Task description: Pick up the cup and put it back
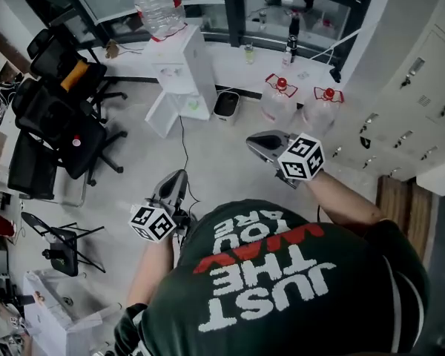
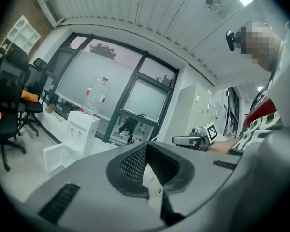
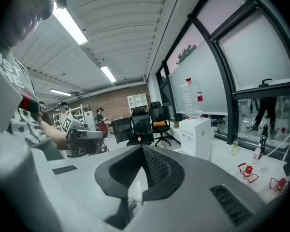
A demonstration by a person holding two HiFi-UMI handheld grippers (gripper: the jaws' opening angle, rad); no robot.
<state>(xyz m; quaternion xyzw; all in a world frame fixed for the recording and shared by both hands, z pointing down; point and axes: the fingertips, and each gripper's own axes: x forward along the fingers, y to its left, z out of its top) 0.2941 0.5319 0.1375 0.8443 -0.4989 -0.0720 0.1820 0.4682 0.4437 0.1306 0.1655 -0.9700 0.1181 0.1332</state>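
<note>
No cup shows clearly in any view. A small greenish thing [image 1: 193,104] sits in the open lower bay of the white water dispenser [image 1: 182,65]; I cannot tell what it is. My left gripper [image 1: 176,175] is held in the air at chest height and points at the dispenser, with its jaws shut on nothing [image 2: 146,146]. Further right and a little ahead, my right gripper [image 1: 251,141] hangs in the air, shut and empty too [image 3: 142,149]. Each gripper shows in the other's view: the right gripper [image 2: 176,140] and the left gripper [image 3: 84,138].
Two water jugs with red caps [image 1: 280,99] stand on the floor to the right of the dispenser. Black office chairs [image 1: 59,117] fill the left side. Grey lockers [image 1: 415,102] line the right. A window ledge [image 1: 230,65] carries small bottles [image 1: 248,52].
</note>
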